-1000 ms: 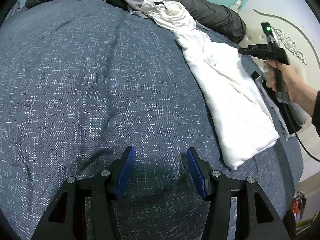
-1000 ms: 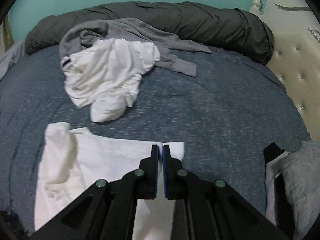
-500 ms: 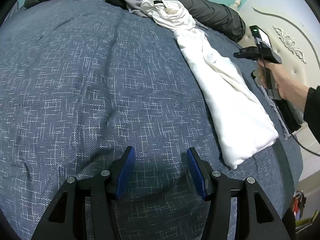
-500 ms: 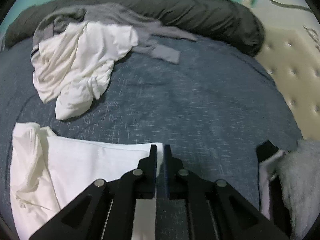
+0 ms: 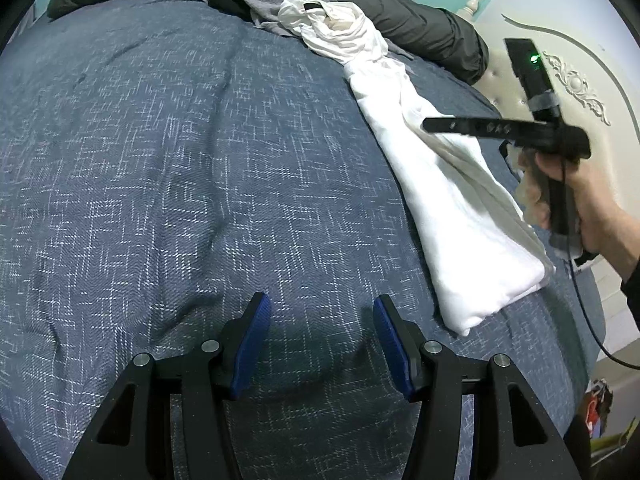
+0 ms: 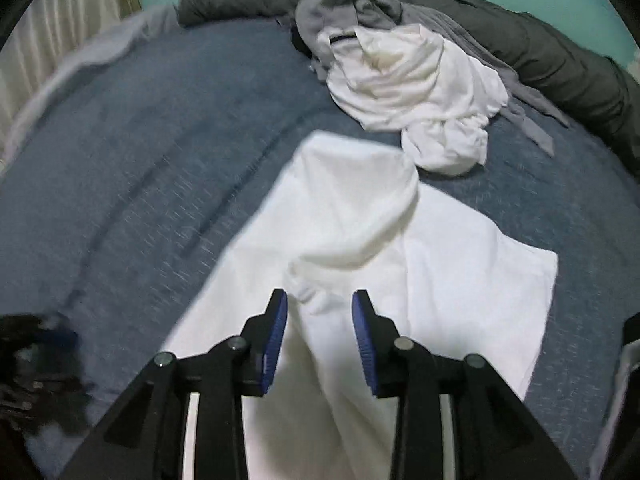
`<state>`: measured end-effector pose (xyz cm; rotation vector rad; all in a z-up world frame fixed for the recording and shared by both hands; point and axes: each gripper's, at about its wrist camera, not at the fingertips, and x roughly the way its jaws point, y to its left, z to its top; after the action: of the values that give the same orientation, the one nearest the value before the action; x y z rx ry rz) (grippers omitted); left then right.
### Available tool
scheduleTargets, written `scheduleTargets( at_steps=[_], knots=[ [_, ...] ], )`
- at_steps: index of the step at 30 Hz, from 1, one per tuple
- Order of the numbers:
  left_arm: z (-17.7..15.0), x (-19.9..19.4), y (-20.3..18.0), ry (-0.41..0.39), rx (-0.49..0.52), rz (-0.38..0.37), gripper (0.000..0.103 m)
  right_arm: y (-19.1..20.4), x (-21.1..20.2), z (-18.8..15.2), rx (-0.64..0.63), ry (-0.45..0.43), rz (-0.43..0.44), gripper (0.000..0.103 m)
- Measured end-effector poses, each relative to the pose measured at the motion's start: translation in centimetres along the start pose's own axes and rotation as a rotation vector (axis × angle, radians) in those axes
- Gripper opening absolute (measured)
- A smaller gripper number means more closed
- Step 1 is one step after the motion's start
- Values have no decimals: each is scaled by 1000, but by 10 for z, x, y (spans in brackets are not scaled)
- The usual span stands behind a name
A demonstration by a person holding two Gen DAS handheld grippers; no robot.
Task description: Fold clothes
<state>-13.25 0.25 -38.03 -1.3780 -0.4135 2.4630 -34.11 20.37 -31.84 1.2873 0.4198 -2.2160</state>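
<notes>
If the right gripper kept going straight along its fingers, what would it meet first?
Most likely the folded white garment lying under the right gripper, whose jaws are opening with nothing pinched; depth is unclear.

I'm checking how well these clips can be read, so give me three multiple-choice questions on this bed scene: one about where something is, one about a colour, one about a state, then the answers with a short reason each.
1. Where does the crumpled white garment lie?
A. Against the grey clothes near the dark rolled duvet
B. Between the left gripper's jaws
C. On the floor

2. What colour is the bedspread?
A. Red
B. Blue with white flecks
C. Plain yellow

3. How does the left gripper stand?
A. Shut on the folded white garment
B. Shut on the bedspread
C. Open, with nothing between its jaws

Answers:
1 A: it sits at the bed's far side, touching the grey pile.
2 B: flecked blue weave fills the left wrist view.
3 C: its pads stand apart over bare bedspread.
</notes>
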Motion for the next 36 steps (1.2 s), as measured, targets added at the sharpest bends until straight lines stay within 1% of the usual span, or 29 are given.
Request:
scheduleTargets(
  at_steps=[1,3,4,6,7,9,12,16,17,19,21,23,24,26,28,30,31,32,34,36],
  knots=[
    [0,0,0,0,-1,0,58,1,3,-1,-2,6,6,33],
    [0,-1,2,-2,-4,0,58,0,3,-3,-6,-4,-6,22],
    [0,-2,3,-2,-8,0,58,0,3,-4,-8,-9,-13,12],
    [0,-2,4,-3,-13,1,58,-2,2,-6,-8,-22,-24,7],
    [0,-2,5,-3,-14,1,58,-6,-3,-6,9,-45,-21,7],
    [0,-2,4,-3,-14,2,58,-17,-16,-7,55,-89,-21,6],
    [0,-1,3,-2,-10,0,58,-46,-30,-6,141,-140,-31,6],
    [-1,0,1,1,-6,3,58,-94,-36,-7,257,-152,-88,6],
    [-1,0,1,1,-6,3,58,-106,-36,-7,283,-149,-103,6],
    [-1,0,1,2,-3,5,58,-124,-27,-8,314,-112,-116,6],
    [0,0,1,3,-4,5,58,-136,-17,-12,351,-68,-116,6],
    [0,1,2,4,-5,3,58,-149,-8,-18,421,-19,-104,6],
    [1,1,2,4,-5,2,58,-154,-7,-21,455,-10,-121,6],
    [1,2,2,4,-6,2,58,-164,-12,-26,522,-37,-122,6],
    [1,2,2,4,-5,3,58,-162,-23,-25,524,-97,-117,7],
    [1,2,1,4,-1,3,58,-151,-25,-16,467,-111,-80,8],
    [1,2,1,3,1,4,58,-145,-25,-12,437,-114,-65,11],
    [1,3,1,4,1,4,58,-139,-21,-6,402,-90,-71,14],
    [1,3,1,4,1,3,58,-134,-10,0,375,-48,-82,16],
    [1,3,1,5,0,1,58,-131,0,3,359,-14,-99,17]
  ],
)
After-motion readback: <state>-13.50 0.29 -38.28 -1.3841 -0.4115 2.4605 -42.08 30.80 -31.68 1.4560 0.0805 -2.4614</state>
